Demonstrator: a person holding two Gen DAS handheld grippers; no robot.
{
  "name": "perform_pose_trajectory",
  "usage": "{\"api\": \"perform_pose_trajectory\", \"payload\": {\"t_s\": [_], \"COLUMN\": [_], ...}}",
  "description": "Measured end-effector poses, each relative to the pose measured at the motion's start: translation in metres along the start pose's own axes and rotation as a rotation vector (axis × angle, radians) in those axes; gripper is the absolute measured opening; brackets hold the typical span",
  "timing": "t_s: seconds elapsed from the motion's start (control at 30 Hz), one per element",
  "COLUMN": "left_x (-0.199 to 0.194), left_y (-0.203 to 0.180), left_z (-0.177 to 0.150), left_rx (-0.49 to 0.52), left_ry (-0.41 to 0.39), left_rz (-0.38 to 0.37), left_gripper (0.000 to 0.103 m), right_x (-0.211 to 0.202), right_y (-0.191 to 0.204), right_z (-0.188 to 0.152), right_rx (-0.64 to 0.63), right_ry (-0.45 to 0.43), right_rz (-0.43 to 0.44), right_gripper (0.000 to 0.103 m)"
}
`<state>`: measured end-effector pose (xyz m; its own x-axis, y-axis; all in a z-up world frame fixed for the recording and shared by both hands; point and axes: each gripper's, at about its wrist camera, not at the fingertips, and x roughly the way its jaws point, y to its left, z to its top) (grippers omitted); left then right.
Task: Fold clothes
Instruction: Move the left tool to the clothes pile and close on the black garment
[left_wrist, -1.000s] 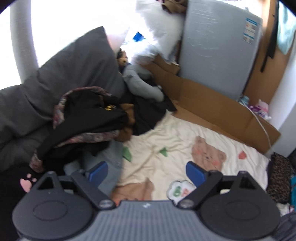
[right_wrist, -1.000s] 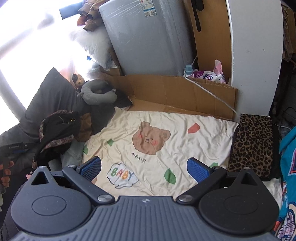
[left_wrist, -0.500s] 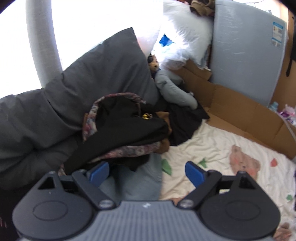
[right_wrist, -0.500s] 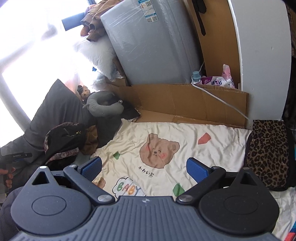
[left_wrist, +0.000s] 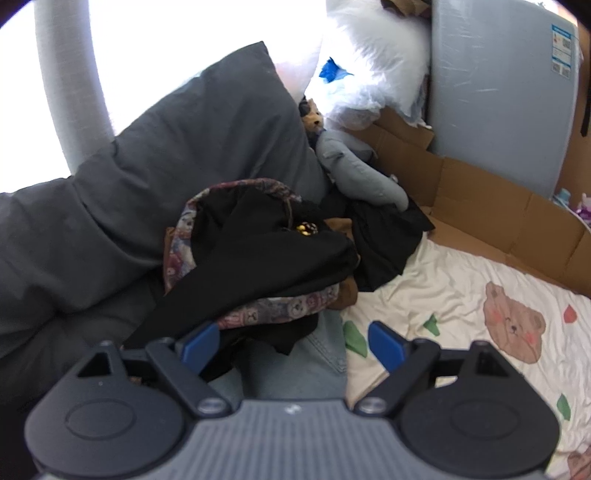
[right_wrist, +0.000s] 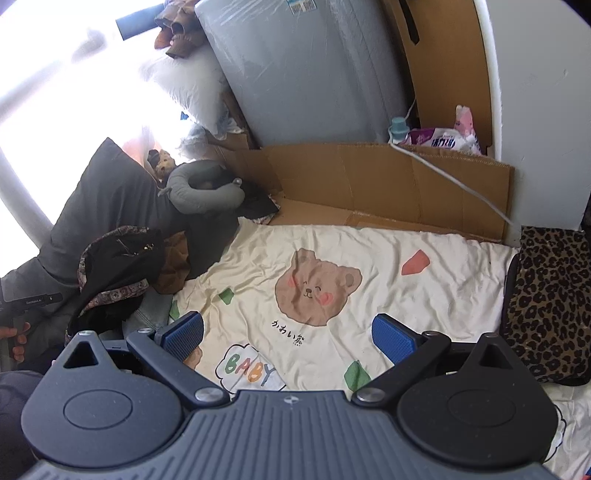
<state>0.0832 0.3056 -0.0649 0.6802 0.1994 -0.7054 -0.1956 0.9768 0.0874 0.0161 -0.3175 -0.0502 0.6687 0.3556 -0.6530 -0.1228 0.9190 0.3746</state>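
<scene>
A heap of clothes (left_wrist: 258, 254) lies at the left of the bed: a black garment on top, a patterned one (left_wrist: 280, 308) under it, and pale blue denim (left_wrist: 314, 365) at the bottom. My left gripper (left_wrist: 291, 345) hangs low over the heap's near edge. Its jaws are closing, with the black hem and the denim between the blue pads (left_wrist: 197, 345), which do not press on anything. My right gripper (right_wrist: 288, 336) stands open above the cream bear-print sheet (right_wrist: 369, 258), holding nothing. The same heap (right_wrist: 118, 266) shows at the left of the right wrist view.
Dark grey pillows (left_wrist: 147, 166) back the heap. A grey neck pillow (right_wrist: 203, 192) and a white pillow (left_wrist: 376, 62) lie behind it. Cardboard (right_wrist: 369, 184) and a grey wrapped panel (right_wrist: 314, 74) line the far side. A leopard-print cushion (right_wrist: 546, 306) sits at the right.
The left wrist view has swung left and sunk toward the clothes heap, which now fills its centre. The right gripper has dropped closer to the bear sheet. The left jaws stand slightly narrower.
</scene>
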Motion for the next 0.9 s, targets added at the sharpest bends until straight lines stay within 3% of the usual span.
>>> {"api": "perform_pose_trajectory", "payload": {"t_s": [0.13, 0.4, 0.53, 0.73, 0.9], "left_x": [0.015, 0.045, 0.067, 0.094, 0.129], "left_y": [-0.005, -0.015, -0.017, -0.031, -0.039], "left_z": [-0.002, -0.008, -0.008, -0.002, 0.002], "left_rx": [0.021, 0.006, -0.024, 0.046, 0.088], "left_ry": [0.013, 0.018, 0.056, 0.029, 0.048], "left_rz": [-0.007, -0.037, -0.046, -0.027, 0.004], "left_gripper": [0.075, 0.074, 0.058, 0.057, 0.059], "right_x": [0.017, 0.047, 0.064, 0.093, 0.119], "right_y": [-0.008, -0.025, -0.031, -0.031, -0.034], "right_z": [-0.004, -0.010, -0.012, -0.015, -0.021], "right_rx": [0.023, 0.032, 0.066, 0.092, 0.085], "right_ry": [-0.002, 0.009, 0.016, 0.020, 0.054], "right_rz": [0.005, 0.046, 0.074, 0.131, 0.129], "right_gripper": [0.100, 0.100, 0.100, 0.101, 0.101]}}
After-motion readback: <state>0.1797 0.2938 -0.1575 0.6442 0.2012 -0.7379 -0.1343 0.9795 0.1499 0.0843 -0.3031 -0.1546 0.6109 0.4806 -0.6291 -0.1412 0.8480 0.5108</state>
